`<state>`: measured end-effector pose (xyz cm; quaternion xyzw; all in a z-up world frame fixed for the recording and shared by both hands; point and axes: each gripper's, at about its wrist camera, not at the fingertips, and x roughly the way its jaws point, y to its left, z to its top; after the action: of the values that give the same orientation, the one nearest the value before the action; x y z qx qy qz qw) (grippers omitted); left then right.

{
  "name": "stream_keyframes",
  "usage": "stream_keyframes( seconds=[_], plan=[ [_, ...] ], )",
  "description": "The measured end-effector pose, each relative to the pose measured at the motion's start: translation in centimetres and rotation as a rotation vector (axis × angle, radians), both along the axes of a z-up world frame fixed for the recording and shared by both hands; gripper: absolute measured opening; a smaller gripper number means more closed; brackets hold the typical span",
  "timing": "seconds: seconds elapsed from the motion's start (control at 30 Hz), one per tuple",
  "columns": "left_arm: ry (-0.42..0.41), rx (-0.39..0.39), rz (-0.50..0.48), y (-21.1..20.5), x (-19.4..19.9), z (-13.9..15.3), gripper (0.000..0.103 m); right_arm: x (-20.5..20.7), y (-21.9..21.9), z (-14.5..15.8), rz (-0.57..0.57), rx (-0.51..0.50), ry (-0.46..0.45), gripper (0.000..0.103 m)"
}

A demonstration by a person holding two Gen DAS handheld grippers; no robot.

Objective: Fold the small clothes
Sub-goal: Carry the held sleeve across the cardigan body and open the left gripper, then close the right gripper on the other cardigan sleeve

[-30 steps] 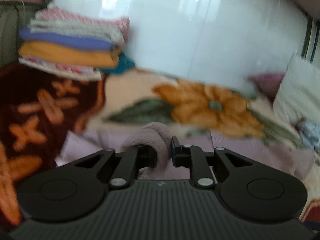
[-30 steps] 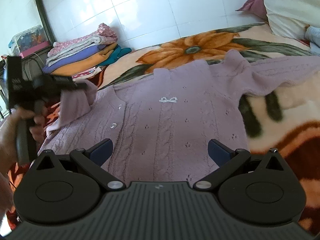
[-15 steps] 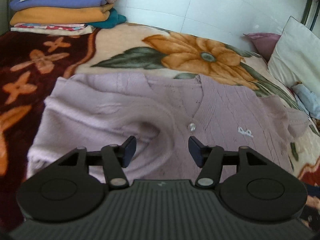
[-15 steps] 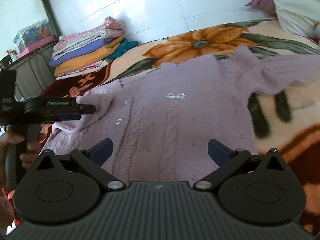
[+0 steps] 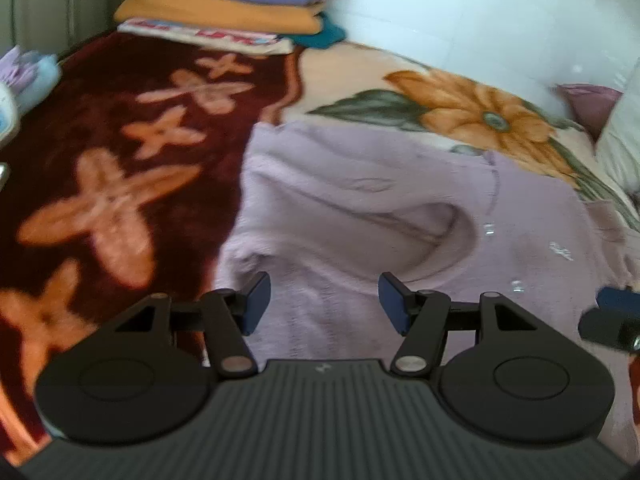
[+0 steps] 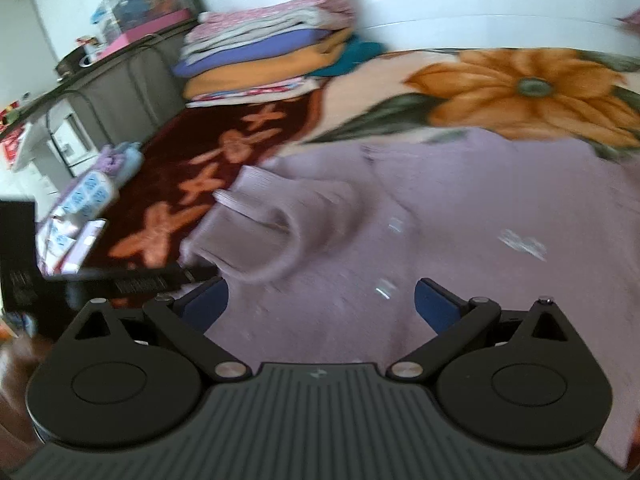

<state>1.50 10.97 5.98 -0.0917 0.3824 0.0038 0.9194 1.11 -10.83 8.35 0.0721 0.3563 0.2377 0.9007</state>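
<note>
**On the bed: cardigan part-folded, both grippers empty**

On the flowered blanket [image 5: 344, 76] lies the lilac knitted cardigan [image 6: 480, 208], front up, small buttons and a silver bow motif visible. Its sleeve [image 6: 276, 220], on the side nearest the dark red part of the blanket, is laid inward across the chest, cuff bunched and looped rather than flat. The far side of the garment runs off toward the pillows and its condition there cannot be judged; both views are blurred.

Left gripper [image 5: 320, 300]: jaws stand moderately apart with only cloth seen beyond them, nothing clamped. Right gripper [image 6: 320, 300]: jaws wide, nothing between them, poised over the lower chest of the cardigan. Its tip also shows at the right edge of the left wrist view.

Assessment: the first sleeve fold appears placed but untidy; the opposite sleeve looks to be the next item. To do this well, the loose cuff should be pressed flat and squared with the side seam before anything is laid over it, since a lump here will carry into every later fold. The next grasp should take the cuff alone, not the body layer beneath.

Surroundings: a stack of folded clothes [image 6: 268, 52] sits at the wall end, well apart from the work; small packets [image 6: 80, 208] lie at the blanket's edge.
</note>
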Motion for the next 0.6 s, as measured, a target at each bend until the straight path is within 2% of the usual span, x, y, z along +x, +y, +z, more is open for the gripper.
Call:
stream_keyframes(
  seconds=[0.1, 0.2, 0.27, 0.47, 0.6],
  plan=[
    [0.027, 0.008, 0.03, 0.9, 0.1, -0.6, 0.062, 2.3, 2.7, 1.2, 0.057, -0.013, -0.01, 0.098],
    [0.021, -0.028, 0.031, 1.5, -0.2, -0.9, 0.062, 5.1, 5.6, 1.6, 0.119, -0.017, 0.023, 0.092],
    [0.018, -0.037, 0.029, 1.7, -0.2, -1.0, 0.062, 6.6, 8.0, 1.4, 0.129, -0.062, 0.022, 0.089],
    [0.011, -0.069, 0.035, 1.8, -0.4, -1.7, 0.062, 10.0, 14.3, -0.9, 0.177, -0.171, 0.026, 0.082],
    [-0.001, -0.052, 0.023, 1.6, -0.7, -1.9, 0.063, 11.6, 16.4, -2.6, 0.183, -0.255, 0.039, 0.072]
  ],
)
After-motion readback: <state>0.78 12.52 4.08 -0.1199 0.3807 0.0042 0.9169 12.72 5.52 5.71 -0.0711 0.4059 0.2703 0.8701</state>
